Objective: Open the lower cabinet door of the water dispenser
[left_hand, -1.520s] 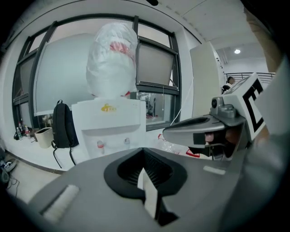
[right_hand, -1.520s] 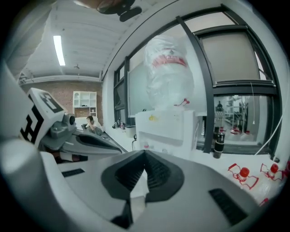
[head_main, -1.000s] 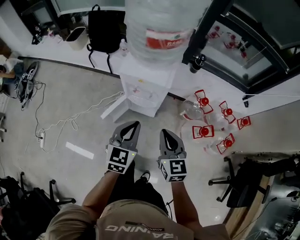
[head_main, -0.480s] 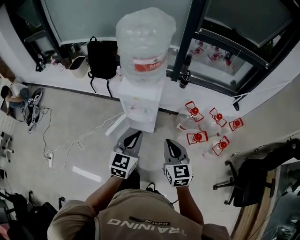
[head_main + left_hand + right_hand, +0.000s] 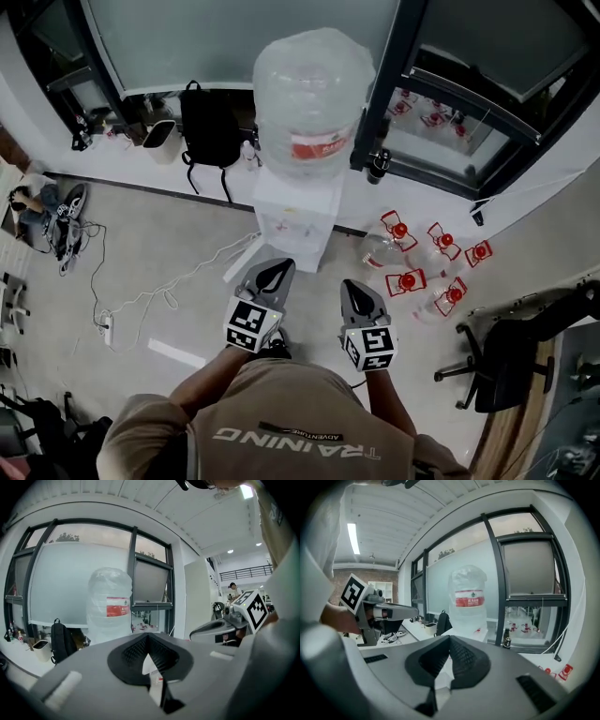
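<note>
Head view: the water dispenser [image 5: 298,214] stands against the wall under the window, with a big clear bottle [image 5: 314,103] upended on top. Its lower front faces the person. A white panel [image 5: 242,262] juts out at its foot on the left, and I cannot tell whether that is the cabinet door. The left gripper [image 5: 274,270] and the right gripper [image 5: 357,292] are held side by side in front of the dispenser, clear of it. A black backpack [image 5: 208,122] leans on the wall to the dispenser's left. Red-capped bottles [image 5: 422,258] lie on the floor to its right, and a white cable [image 5: 159,291] trails across the floor.

Left gripper view: the jaws meet at their tips with nothing between them, and the bottle rises beyond.

Right gripper view: the jaws are likewise closed and empty. The bottle stands straight ahead and the left gripper shows at the left edge.
</note>
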`<state>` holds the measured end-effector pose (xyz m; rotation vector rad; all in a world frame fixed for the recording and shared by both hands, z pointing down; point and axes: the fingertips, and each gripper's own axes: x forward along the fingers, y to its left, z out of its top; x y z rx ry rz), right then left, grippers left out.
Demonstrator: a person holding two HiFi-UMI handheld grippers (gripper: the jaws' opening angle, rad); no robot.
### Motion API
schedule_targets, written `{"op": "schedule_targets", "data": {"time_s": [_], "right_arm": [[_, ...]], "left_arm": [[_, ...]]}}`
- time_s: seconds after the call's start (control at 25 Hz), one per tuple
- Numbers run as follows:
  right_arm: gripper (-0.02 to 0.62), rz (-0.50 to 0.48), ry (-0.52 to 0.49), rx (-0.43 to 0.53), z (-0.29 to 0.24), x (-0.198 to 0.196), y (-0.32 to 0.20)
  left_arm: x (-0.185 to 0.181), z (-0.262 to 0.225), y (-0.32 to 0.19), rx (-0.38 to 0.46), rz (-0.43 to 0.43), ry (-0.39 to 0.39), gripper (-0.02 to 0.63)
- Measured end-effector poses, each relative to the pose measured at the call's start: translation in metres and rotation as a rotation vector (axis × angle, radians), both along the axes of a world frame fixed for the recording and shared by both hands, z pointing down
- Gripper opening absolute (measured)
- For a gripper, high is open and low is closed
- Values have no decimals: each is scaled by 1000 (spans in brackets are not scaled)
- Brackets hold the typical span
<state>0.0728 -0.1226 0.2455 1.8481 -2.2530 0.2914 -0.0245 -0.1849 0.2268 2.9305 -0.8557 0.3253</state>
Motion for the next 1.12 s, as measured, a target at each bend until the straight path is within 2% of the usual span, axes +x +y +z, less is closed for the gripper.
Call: {"op": "schedule_targets", "data": {"time_s": [0.24, 0.44, 0.6, 0.8, 1.12], "right_arm": [[9, 20, 51, 25, -3, -23, -41], [9, 25, 78, 32, -7, -35, -65], [9, 0, 90, 37, -16, -48, -75], [9, -56, 128, 40, -30, -58, -91], [9, -108, 81, 117, -59, -67, -110]], "left_arm": [[-33, -3, -40, 0, -12, 28, 2], [-47, -9, -61, 35, 2, 34, 2], [-59, -11, -74, 17, -39, 65, 2], [-61, -25, -85, 57, -64, 80, 2], [-50, -45, -88, 105, -77, 67, 2]]}}
